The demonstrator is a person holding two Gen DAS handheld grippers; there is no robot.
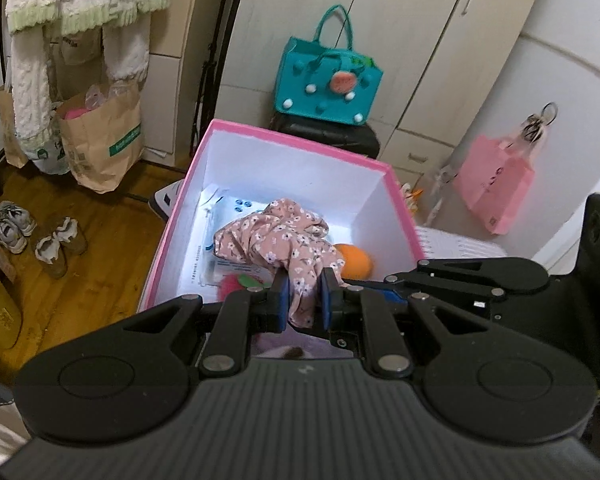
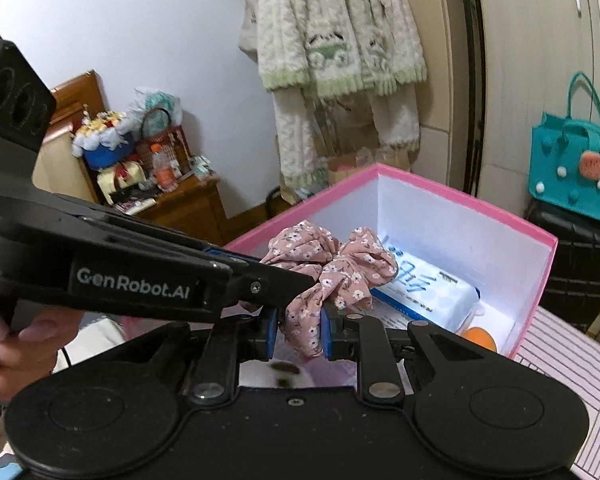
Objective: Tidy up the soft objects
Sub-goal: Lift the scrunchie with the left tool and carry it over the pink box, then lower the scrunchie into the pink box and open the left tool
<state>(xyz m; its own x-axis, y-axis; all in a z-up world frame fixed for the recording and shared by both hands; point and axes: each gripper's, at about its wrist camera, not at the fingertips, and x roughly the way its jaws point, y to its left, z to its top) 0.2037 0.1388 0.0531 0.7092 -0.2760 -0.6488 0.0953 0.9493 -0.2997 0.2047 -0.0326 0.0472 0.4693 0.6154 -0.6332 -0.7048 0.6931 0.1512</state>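
Note:
A pink floral fabric scrunchie hangs over an open box with a pink rim and white inside. My left gripper is shut on one end of it. My right gripper is shut on another fold, right beside the left one. The left gripper crosses the right wrist view from the left. In the left wrist view the right gripper comes in from the right. In the box lie a white wipes pack, an orange ball and a red plush piece.
A teal felt bag stands on a black case behind the box. Paper bags and shoes sit on the wood floor to the left. A knit sweater hangs above. A person's hand grips the left tool.

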